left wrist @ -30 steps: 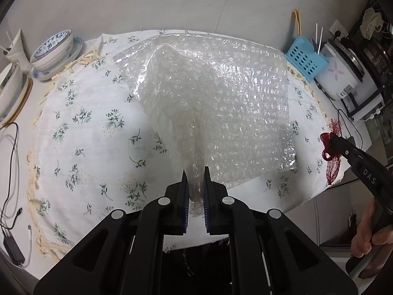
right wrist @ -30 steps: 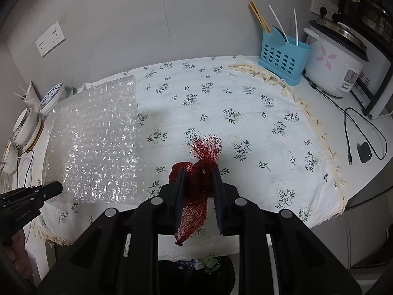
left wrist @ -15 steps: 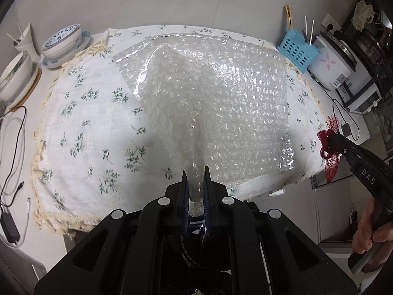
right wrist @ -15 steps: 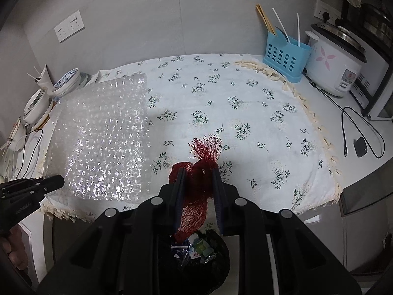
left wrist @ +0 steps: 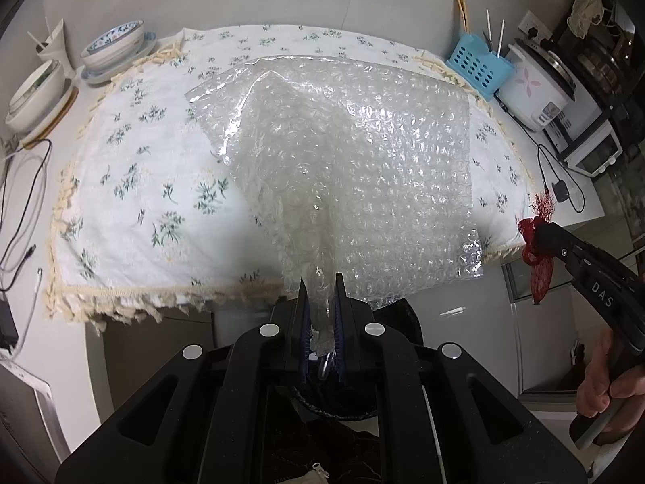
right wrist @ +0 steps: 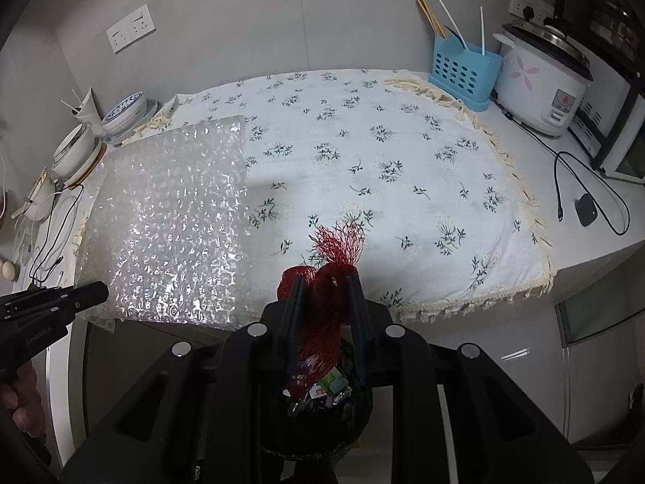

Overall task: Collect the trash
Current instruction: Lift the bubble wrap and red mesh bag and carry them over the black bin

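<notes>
A large clear sheet of bubble wrap [left wrist: 354, 153] hangs from my left gripper [left wrist: 320, 294], which is shut on its lower corner; most of the sheet still lies over the flowered tablecloth [left wrist: 133, 169]. My right gripper [right wrist: 324, 282] is shut on a bunched red mesh net [right wrist: 328, 302], held past the table's front edge. Under both grippers stands a bin lined with a black bag [right wrist: 322, 407], with scraps of trash inside. From the left wrist view the right gripper [left wrist: 542, 230] shows at the right with the red net [left wrist: 538, 270] dangling.
Stacked bowls [left wrist: 117, 46] and a cable [left wrist: 24, 201] sit at the table's left end. A blue utensil basket [right wrist: 463, 72], a rice cooker [right wrist: 540, 80] and a black cable with adapter [right wrist: 584, 209] stand at the right. A person's hand [left wrist: 604, 383] holds the right gripper.
Both grippers have drawn back from the table toward its front edge, pulling the bubble wrap and the red net along. The black bin has come into view beneath them.
</notes>
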### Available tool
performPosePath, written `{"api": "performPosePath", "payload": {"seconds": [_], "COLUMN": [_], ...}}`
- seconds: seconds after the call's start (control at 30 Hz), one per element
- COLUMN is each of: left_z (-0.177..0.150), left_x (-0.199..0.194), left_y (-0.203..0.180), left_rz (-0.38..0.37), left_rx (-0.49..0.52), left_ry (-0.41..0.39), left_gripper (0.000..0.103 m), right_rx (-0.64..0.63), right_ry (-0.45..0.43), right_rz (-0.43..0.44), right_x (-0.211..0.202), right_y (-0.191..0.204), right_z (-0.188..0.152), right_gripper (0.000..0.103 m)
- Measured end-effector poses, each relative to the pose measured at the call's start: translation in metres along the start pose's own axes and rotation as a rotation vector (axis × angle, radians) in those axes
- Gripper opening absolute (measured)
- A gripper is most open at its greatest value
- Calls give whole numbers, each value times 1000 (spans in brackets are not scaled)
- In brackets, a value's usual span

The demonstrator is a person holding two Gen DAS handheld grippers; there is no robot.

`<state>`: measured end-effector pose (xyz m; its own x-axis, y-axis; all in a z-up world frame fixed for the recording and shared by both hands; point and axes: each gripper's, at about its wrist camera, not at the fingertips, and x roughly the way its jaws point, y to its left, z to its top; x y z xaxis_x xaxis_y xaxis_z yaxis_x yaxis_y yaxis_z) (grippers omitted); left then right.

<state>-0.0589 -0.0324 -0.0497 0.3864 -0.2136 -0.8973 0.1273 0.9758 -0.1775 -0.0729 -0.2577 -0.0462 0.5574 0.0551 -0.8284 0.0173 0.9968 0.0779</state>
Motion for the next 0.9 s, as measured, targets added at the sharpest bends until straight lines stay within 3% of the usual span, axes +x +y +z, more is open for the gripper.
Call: {"api": "performPosePath", "payload": {"seconds": [0.53,0.9], "left_z": [-76,-119], "left_x": [40,76], "left_y": [-12,-20], "left_rz": [8,24], "left_rx": [6,38], "left_ry": [86,152], "left_gripper": [8,9], "right_rx": [-17,-12], "right_ry": [85,146], "right_rz": [22,48], "right_x": [37,71], "right_y": [-17,-23], "right_z": [-74,-104], "right_gripper": [20,21]}}
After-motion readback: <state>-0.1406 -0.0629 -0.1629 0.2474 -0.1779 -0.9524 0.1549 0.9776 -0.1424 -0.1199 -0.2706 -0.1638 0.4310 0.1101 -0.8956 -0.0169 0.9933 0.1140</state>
